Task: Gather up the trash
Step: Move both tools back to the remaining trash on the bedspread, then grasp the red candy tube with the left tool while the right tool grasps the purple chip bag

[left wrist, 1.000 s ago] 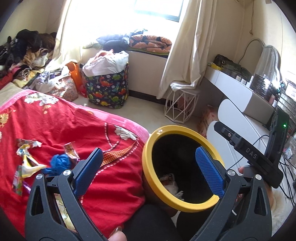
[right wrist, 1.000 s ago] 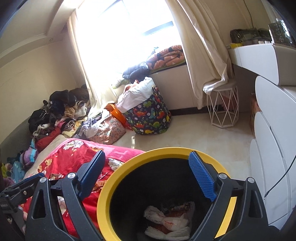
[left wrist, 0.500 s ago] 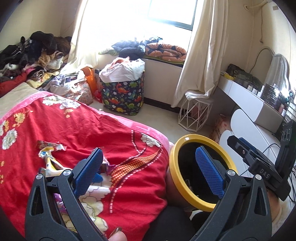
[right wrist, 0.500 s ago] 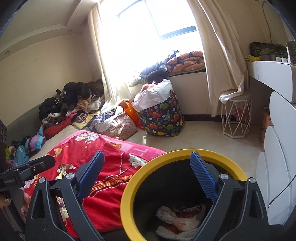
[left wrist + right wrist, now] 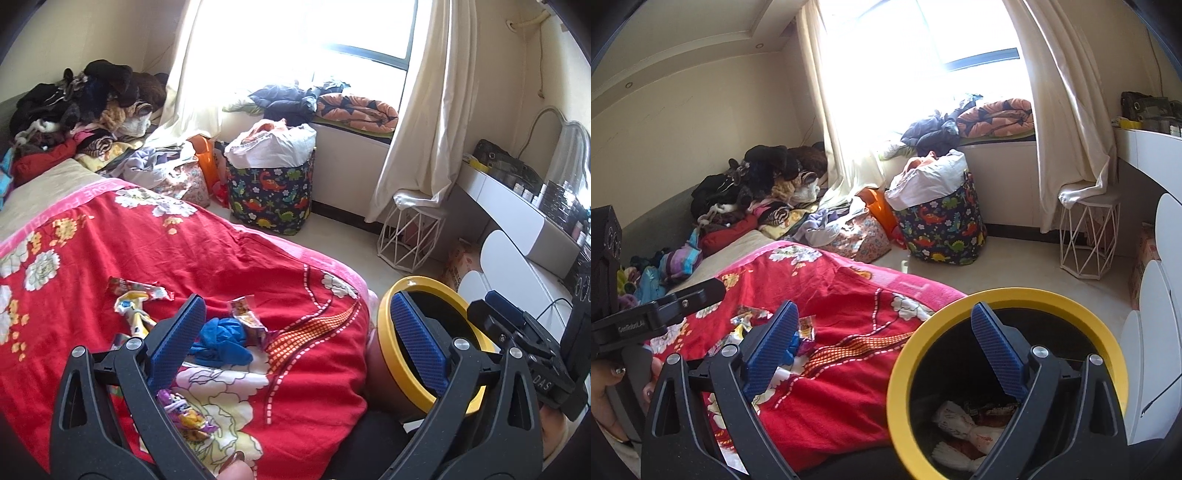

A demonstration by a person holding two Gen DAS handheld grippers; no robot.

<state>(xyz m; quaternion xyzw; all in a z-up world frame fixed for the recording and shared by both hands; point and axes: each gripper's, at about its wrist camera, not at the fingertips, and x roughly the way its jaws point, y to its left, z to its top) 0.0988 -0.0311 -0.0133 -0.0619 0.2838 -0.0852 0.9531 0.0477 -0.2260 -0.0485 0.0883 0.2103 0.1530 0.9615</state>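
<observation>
A yellow-rimmed black trash bin stands beside the bed, also in the right wrist view, with crumpled wrappers inside. On the red floral blanket lie a crumpled blue glove, several snack wrappers and a purple wrapper. My left gripper is open and empty above the blanket, the glove by its left finger. My right gripper is open and empty, its right finger over the bin.
A dinosaur-print laundry basket and a white wire stool stand on the floor by the window. Clothes are piled at the bed's far end. White dresser drawers stand right of the bin.
Both grippers have swung left, away from the bin and toward the bed. The glove and wrappers have come into the left view's centre. Both stay open.
</observation>
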